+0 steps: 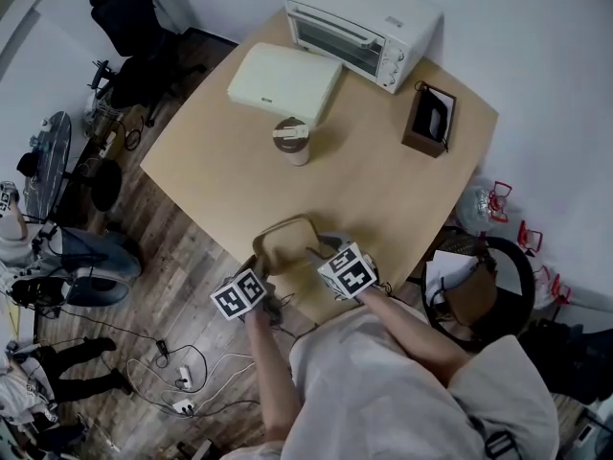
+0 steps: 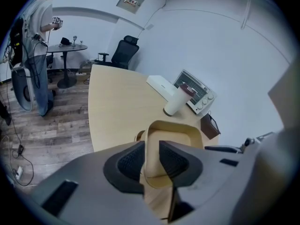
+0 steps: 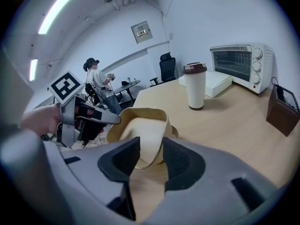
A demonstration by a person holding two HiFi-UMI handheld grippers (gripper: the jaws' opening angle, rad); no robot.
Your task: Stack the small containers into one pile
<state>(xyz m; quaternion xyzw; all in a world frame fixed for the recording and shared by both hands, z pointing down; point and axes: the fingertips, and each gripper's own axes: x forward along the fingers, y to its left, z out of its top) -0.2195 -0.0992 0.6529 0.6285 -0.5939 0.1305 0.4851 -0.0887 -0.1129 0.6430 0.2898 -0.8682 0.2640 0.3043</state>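
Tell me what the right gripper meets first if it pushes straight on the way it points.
The right gripper would meet the tan container first: its wall stands between the open jaws. Past that, probably the tabletop, though depth is hard to judge.

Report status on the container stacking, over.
Left gripper open, jaws astride the tan container stack rim. Right gripper open, astride the other side. Stack sits near the table edge. Tumbler farther back, clear of it.

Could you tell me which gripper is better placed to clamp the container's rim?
Left gripper, marginally: its jaws straddle the rim of the beige rounded-square container with little gap, while those of the right gripper stand wider.
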